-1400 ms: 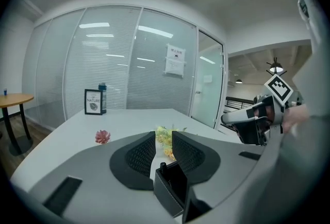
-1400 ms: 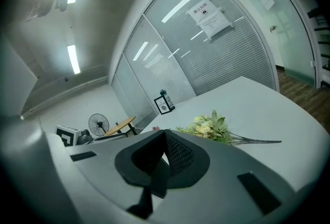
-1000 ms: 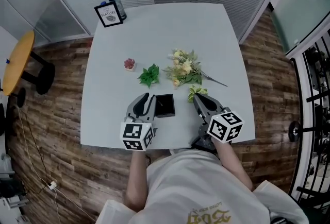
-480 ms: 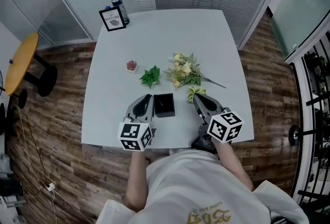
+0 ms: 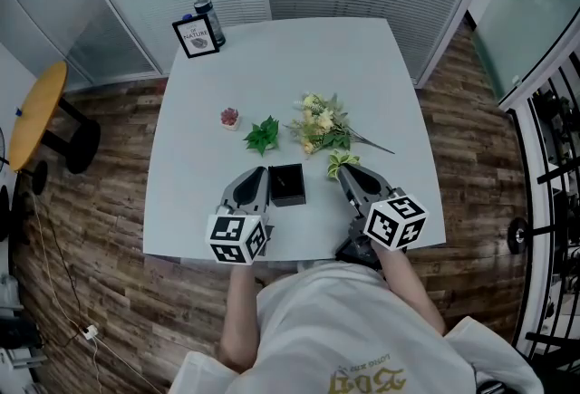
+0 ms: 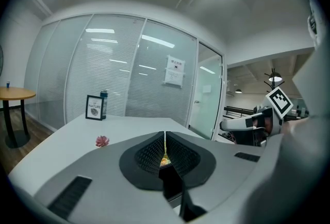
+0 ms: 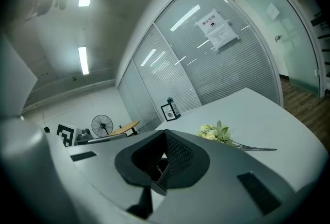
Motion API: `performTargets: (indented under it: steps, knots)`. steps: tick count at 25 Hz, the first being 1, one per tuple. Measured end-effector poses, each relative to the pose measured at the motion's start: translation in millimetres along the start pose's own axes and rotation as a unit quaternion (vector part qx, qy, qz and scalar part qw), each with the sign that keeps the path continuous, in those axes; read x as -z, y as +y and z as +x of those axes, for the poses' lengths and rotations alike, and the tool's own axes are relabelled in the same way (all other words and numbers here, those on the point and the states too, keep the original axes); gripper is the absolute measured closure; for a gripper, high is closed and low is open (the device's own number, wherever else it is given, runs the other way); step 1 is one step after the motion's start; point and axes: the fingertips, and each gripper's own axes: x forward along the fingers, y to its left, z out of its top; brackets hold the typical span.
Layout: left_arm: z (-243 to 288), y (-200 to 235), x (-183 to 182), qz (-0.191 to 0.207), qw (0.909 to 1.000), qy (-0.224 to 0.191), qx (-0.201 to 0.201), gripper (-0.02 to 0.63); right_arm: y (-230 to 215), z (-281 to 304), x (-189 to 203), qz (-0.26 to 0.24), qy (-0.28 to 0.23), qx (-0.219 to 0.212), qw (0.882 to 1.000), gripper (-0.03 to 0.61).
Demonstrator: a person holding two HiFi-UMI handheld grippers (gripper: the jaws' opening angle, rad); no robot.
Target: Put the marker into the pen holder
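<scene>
The pen holder (image 5: pixel 288 184) is a small black square box near the front edge of the pale grey table (image 5: pixel 281 66). No marker shows in any view. My left gripper (image 5: pixel 258 173) rests just left of the holder with its jaws shut and nothing between them; in the left gripper view the left gripper (image 6: pixel 165 135) has its pads pressed together. My right gripper (image 5: pixel 343 169) lies to the right of the holder, also shut and empty; the right gripper view shows the right gripper (image 7: pixel 165 134) with its jaws meeting.
A flower bouquet (image 5: pixel 324 125) lies just beyond the right gripper. A green leafy sprig (image 5: pixel 264 134) and a small pink plant (image 5: pixel 229 117) sit beyond the holder. A picture frame (image 5: pixel 196 36) and a bottle (image 5: pixel 208 12) stand at the far left corner. A round wooden table (image 5: pixel 32 111) stands on the floor at left.
Both grippers stay where they were beside the holder. Only the head view has shifted slightly.
</scene>
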Motion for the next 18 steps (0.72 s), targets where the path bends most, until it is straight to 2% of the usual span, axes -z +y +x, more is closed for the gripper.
performTargets:
  steps: [18]
  knots:
    - [0.1,6.1,3.4,-0.006,1.0,0.004,0.001,0.595,4.0,9.2,3.1,-0.007,0.01,-0.004,1.0,0.563]
